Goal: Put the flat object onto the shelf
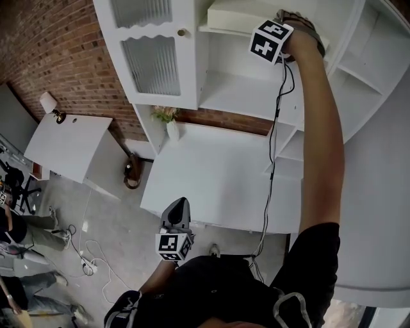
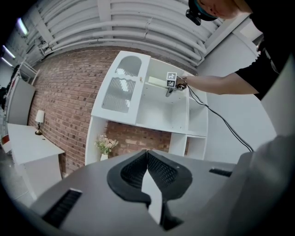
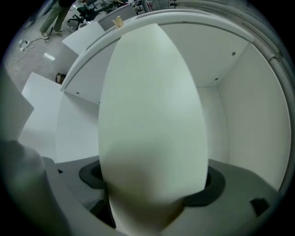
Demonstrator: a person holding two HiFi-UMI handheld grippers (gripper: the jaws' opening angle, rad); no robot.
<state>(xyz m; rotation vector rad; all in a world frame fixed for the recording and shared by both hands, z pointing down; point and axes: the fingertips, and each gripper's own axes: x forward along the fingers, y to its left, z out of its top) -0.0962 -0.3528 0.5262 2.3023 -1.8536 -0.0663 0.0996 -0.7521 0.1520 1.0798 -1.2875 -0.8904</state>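
The flat object is a pale cream slab lying on the top shelf of the white cabinet. In the right gripper view the slab fills the middle and runs away into the white compartment. My right gripper is raised to that shelf at the slab's near end. Its jaws stand wide, one dark pad at each side of the slab, which still lies between them. From the left gripper view, the slab and the right gripper show far off. My left gripper hangs low by the desk edge, shut and empty.
A white desk top lies below the shelves, with a small vase of flowers at its back left. A glass-panelled cabinet door is left of the open shelves. A cable hangs from the right gripper. A side table carries a lamp.
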